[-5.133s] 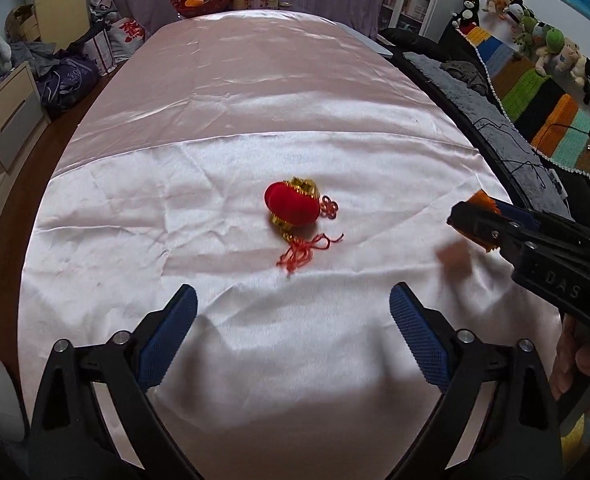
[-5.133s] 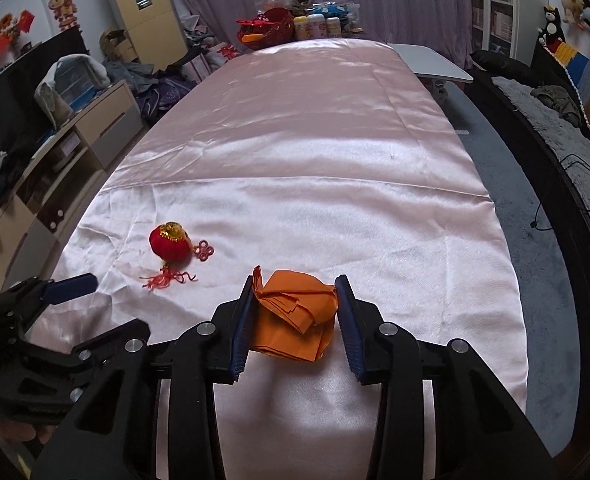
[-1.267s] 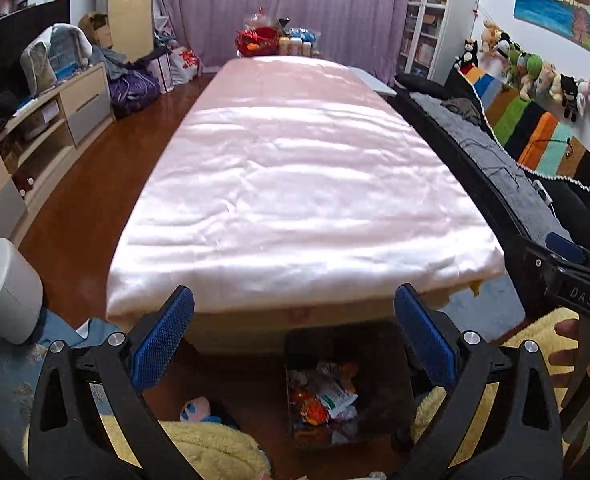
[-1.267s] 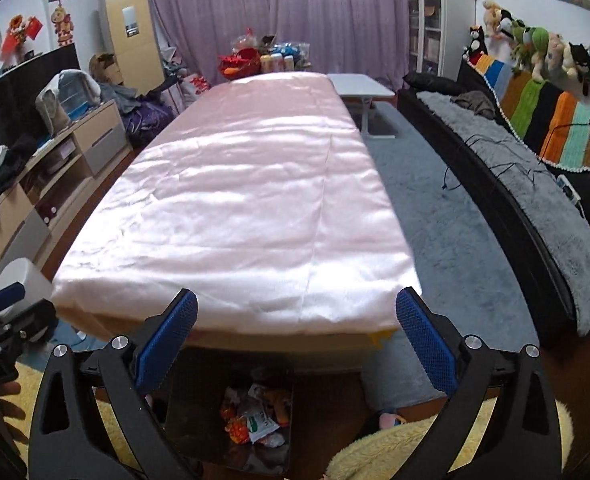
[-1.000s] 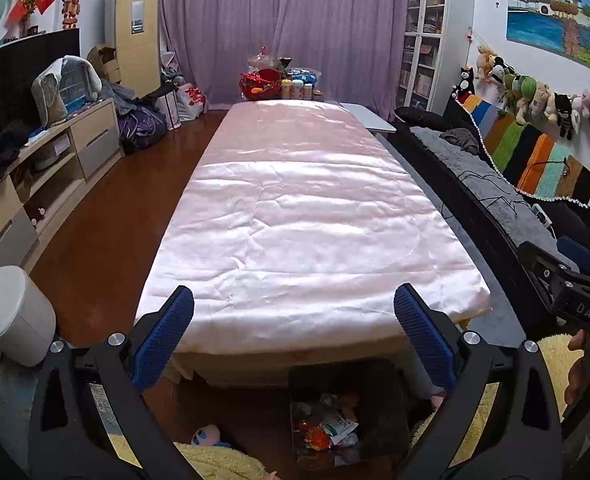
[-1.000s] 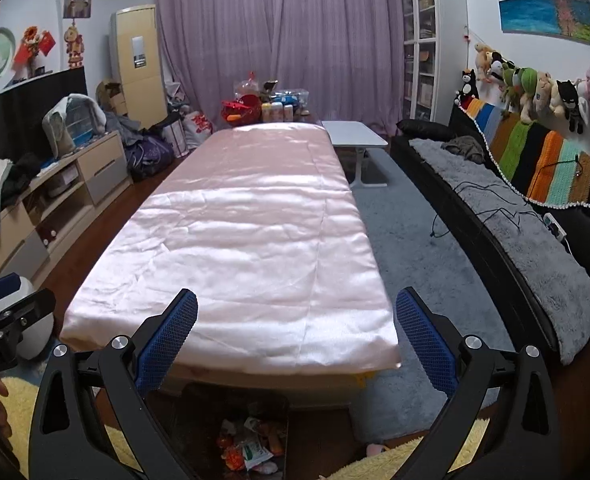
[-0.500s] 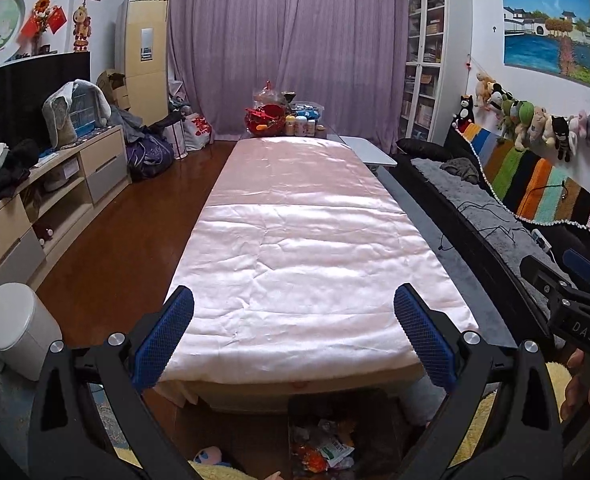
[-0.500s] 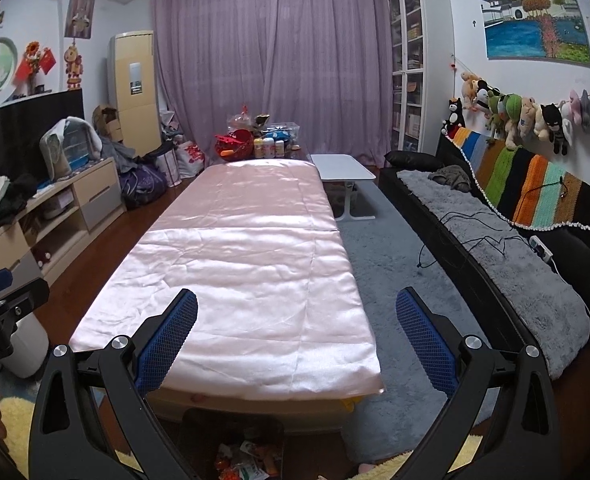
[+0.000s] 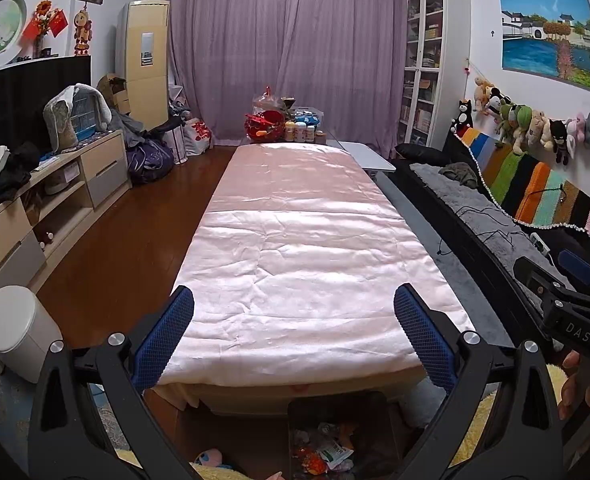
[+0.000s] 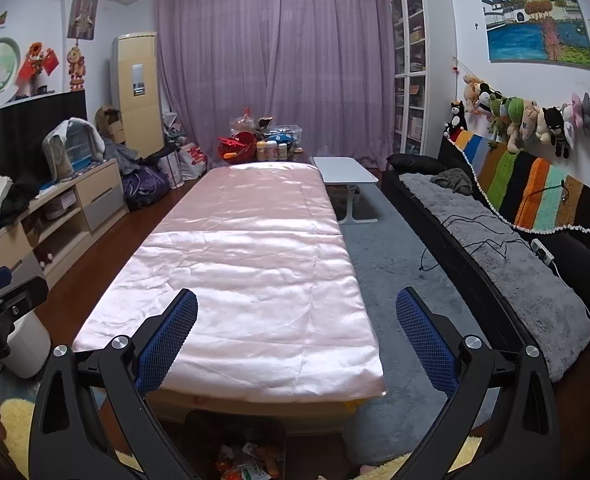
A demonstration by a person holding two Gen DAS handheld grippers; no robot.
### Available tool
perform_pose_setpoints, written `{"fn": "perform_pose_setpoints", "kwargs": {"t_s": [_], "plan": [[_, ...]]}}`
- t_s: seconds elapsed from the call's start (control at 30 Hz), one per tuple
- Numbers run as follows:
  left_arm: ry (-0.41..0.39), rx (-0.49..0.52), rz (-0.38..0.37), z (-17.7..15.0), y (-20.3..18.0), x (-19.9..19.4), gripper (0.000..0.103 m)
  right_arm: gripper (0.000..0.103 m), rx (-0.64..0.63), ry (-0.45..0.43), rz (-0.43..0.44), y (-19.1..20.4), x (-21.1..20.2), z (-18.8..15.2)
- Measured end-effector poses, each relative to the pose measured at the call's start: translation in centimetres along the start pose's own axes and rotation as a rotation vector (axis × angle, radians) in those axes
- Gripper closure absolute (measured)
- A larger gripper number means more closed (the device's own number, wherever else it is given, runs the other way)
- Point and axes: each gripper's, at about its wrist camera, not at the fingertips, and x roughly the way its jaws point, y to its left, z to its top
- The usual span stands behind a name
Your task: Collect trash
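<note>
— What are the two hand-held grippers doing?

— Both are spread wide with nothing between the blue pads. The left hand-held gripper point(image 9: 293, 334) hangs over the near end of the long surface point(image 9: 295, 240) covered in pink satin cloth. The right hand-held gripper point(image 10: 296, 336) is held level with it, to its right; it shows at the right edge of the left wrist view, with fingers of the person's hand point(image 9: 575, 384) wrapped under its black body.

— And the trash?

— It lies in a dark bin point(image 9: 337, 400) on the floor, tucked under the near edge of the surface, just below the open jaws. Inside is a heap of crumpled wrappers point(image 9: 327, 452), white, green and orange-red. The right wrist view shows the same bin point(image 10: 235, 420) at the bottom of the frame, partly cut off.

— Anything on the cloth itself?

— The pink cloth is wrinkled near the front. At the far edge stands a cluster of items: a red basket point(image 9: 263, 126) and some small bottles point(image 9: 301, 133).

— What else is close by?

— A white round container point(image 9: 15, 328) on the floor by the near left corner, and a grey rug point(image 10: 391, 264) along the right edge.
</note>
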Motion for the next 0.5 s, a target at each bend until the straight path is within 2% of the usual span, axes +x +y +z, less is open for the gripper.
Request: {"fn": "perform_pose_setpoints", "kwargs": {"t_s": [0.5], "plan": [[-0.004,-0.002,-0.002,0.23,-0.01,-0.21,0.008,0.003,-0.004,0.003,0.01,0.51,0.02,-0.12]]}}
